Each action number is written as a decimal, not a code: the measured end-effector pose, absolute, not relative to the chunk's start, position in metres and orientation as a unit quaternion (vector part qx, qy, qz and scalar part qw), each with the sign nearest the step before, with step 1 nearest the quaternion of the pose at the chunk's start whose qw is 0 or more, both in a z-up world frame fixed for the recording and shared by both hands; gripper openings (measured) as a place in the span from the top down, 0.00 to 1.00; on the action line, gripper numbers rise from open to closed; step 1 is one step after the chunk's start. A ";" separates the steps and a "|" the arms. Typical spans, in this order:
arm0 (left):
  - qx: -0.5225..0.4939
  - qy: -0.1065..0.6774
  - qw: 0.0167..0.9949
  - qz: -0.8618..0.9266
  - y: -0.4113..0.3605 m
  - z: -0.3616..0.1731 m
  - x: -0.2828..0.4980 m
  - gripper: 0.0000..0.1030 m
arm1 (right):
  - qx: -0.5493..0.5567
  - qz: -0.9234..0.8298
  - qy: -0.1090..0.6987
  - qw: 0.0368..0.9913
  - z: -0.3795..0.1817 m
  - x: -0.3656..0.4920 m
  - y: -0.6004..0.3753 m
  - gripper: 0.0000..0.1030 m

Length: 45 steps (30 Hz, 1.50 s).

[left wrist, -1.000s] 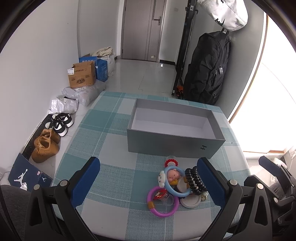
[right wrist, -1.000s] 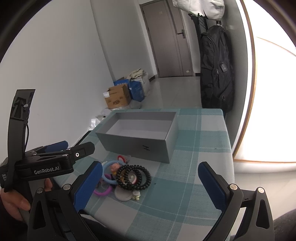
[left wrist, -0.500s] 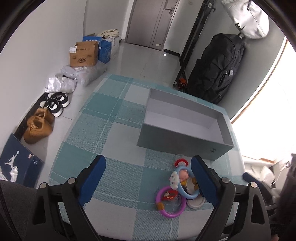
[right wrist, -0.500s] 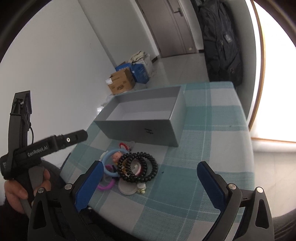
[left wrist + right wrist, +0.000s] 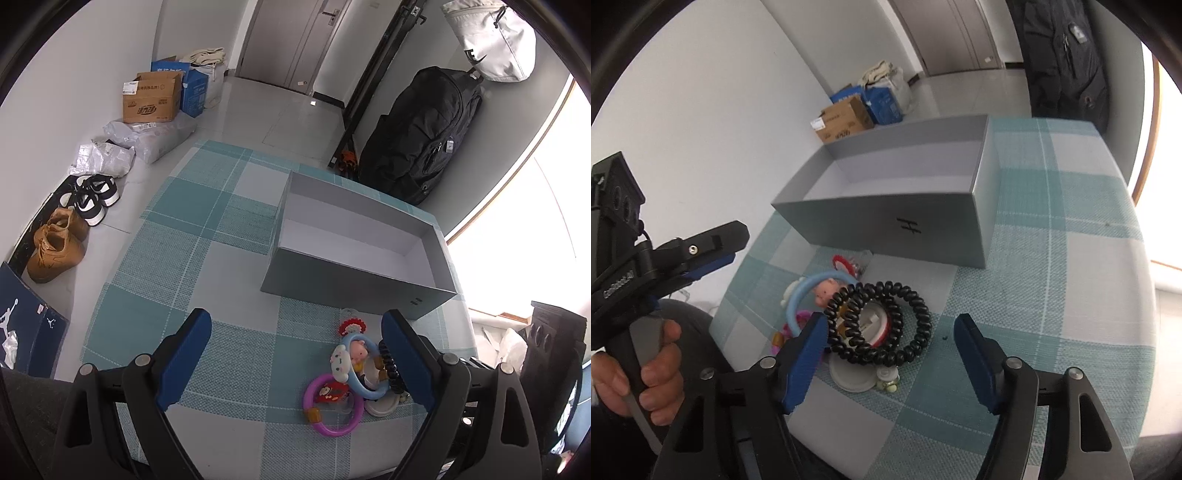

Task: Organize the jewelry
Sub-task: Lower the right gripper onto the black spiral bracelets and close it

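A pile of jewelry lies on the checked tablecloth (image 5: 207, 258) in front of an open grey box (image 5: 354, 284), whose front wall (image 5: 886, 229) also shows in the right wrist view. The pile holds black bead bracelets (image 5: 919, 325), a light blue ring with a doll (image 5: 354, 354), a purple ring (image 5: 325, 428) and a white disc (image 5: 849, 380). My right gripper (image 5: 890, 336) is open and empty, low over the bead bracelets. My left gripper (image 5: 295, 328) is open and empty, above the table to the left of the pile; it also shows in the right wrist view (image 5: 713, 251).
A black backpack (image 5: 421, 133) leans against the wall behind the table. Shoes (image 5: 59, 240), cardboard boxes (image 5: 151, 98) and bags lie on the floor to the left. A bright window is on the right.
My right gripper has moved down and forward, close over the bead bracelets. My left gripper has risen and tilted down, so the table looks farther below.
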<state>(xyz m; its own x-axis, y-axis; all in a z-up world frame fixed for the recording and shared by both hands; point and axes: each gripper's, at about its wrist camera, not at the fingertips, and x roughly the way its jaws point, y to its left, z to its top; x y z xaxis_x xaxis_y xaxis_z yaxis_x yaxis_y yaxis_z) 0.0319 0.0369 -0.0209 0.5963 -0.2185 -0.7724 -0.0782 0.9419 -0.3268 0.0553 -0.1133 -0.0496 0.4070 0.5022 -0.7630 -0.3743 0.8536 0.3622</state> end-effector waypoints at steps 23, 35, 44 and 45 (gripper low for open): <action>-0.143 0.460 0.872 -0.084 0.021 -0.023 0.033 0.11 | 0.072 0.274 0.479 0.831 -0.045 0.056 -0.115 0.86; -0.114 0.454 0.880 -0.073 0.014 -0.018 0.023 0.11 | -0.013 0.263 0.484 0.835 -0.049 0.057 -0.092 0.86; -0.104 0.475 0.870 -0.078 0.008 -0.021 0.022 0.12 | 0.057 0.266 0.463 0.843 -0.036 0.059 -0.117 0.91; -0.103 0.473 0.871 -0.084 0.005 -0.019 0.021 0.12 | 0.067 0.267 0.459 0.845 -0.033 0.058 -0.121 0.91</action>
<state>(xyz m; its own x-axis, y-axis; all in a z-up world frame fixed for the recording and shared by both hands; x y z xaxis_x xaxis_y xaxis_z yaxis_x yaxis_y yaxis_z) 0.0207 0.0052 -0.0191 0.5384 -0.2436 -0.8067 0.0481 0.9646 -0.2592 0.0581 -0.1209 -0.0333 0.4369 0.5125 -0.7392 -0.3895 0.8485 0.3581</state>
